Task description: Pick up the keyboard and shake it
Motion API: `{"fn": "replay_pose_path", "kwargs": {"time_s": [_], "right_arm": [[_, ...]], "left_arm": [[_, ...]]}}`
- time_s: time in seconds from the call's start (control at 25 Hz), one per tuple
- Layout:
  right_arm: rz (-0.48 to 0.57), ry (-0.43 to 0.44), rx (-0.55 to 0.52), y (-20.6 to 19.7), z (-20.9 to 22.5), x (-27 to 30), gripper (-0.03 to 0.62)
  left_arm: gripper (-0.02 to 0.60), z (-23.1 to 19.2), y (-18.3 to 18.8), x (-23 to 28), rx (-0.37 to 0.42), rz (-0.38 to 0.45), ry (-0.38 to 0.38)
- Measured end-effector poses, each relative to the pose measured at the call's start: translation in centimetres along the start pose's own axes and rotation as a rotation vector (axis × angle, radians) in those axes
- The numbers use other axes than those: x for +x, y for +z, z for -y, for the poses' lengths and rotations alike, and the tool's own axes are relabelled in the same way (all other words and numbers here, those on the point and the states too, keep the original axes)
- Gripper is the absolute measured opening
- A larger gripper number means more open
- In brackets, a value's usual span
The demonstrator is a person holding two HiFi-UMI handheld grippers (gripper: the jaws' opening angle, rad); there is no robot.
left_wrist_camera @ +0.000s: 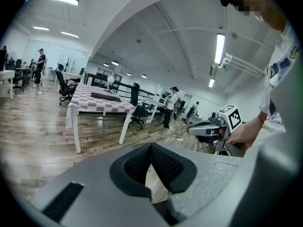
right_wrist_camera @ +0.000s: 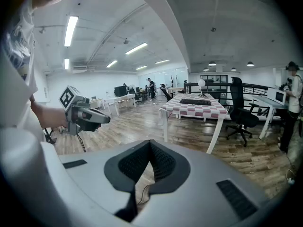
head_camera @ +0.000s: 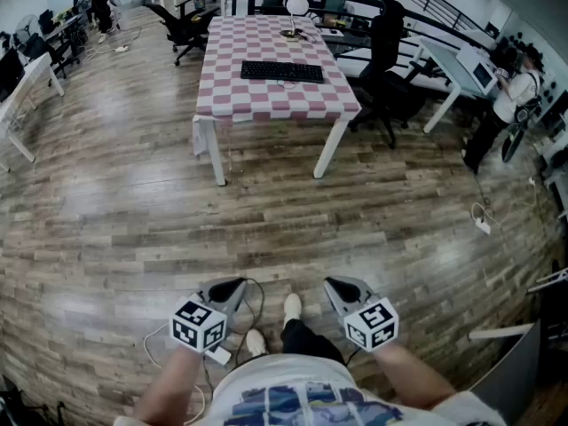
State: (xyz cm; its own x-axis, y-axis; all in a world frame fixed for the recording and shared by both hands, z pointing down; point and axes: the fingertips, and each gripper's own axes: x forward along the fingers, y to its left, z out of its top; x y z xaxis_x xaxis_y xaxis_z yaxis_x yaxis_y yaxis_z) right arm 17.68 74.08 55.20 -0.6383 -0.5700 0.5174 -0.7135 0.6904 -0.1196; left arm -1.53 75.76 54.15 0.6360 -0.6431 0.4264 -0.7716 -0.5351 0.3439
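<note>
A black keyboard (head_camera: 281,71) lies on a table (head_camera: 257,100) covered with a red and white checked cloth, far across the room from me. It also shows small in the left gripper view as the keyboard (left_wrist_camera: 105,97) and in the right gripper view as the keyboard (right_wrist_camera: 195,101). My left gripper (head_camera: 232,287) and right gripper (head_camera: 335,287) are held close to my body over the wooden floor, both shut with nothing between the jaws. Each gripper sees the other: the right gripper (left_wrist_camera: 191,129) and the left gripper (right_wrist_camera: 106,119).
Black office chairs (head_camera: 390,69) stand right of the table, another chair (head_camera: 182,25) behind it on the left. A white lamp (head_camera: 295,7) sits on the table's far end. White desks (head_camera: 461,65) and people stand at the room's edges. A cable (head_camera: 253,300) lies by my feet.
</note>
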Motion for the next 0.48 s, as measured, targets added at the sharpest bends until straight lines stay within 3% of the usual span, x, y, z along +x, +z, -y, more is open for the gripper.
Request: {"fn": "replay_pose_path", "kwargs": {"time_s": [0.48], "right_arm": [[0.092, 0.04, -0.031, 5.8, 11.7, 4.8, -0.003]], "left_arm": [[0.003, -2.8, 7.3, 11.0, 0.039, -0.02, 0.044]]}}
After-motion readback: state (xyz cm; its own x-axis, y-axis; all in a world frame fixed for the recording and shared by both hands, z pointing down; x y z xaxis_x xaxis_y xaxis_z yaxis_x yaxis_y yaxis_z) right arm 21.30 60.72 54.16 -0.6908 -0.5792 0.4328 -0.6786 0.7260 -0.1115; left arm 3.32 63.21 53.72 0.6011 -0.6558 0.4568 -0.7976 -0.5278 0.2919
